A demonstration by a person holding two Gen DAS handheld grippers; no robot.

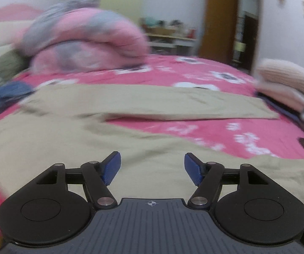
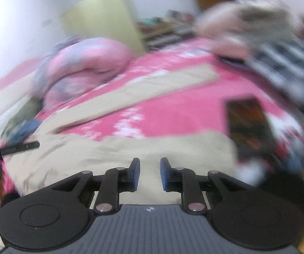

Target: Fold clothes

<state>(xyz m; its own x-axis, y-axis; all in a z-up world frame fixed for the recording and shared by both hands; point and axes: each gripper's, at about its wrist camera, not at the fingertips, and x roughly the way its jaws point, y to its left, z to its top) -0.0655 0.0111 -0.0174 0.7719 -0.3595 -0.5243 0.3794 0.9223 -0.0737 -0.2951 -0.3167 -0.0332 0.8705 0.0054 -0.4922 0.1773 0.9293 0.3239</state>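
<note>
Beige trousers (image 1: 114, 114) lie spread on a pink flowered bed sheet (image 1: 194, 74), with two legs running to the right. My left gripper (image 1: 152, 167) is open and empty just above the near part of the trousers. In the right wrist view the trousers (image 2: 130, 148) lie below my right gripper (image 2: 149, 173), whose blue pads (image 2: 135, 174) stand a narrow gap apart with nothing between them. That view is blurred. Part of the left gripper (image 2: 14, 148) shows at its left edge.
A rolled pink and grey quilt (image 1: 84, 40) lies at the back of the bed. A blue garment (image 1: 1, 97) lies at the left. Folded clothes (image 1: 287, 82) are stacked at the right. A dark phone (image 2: 249, 124) lies on the sheet.
</note>
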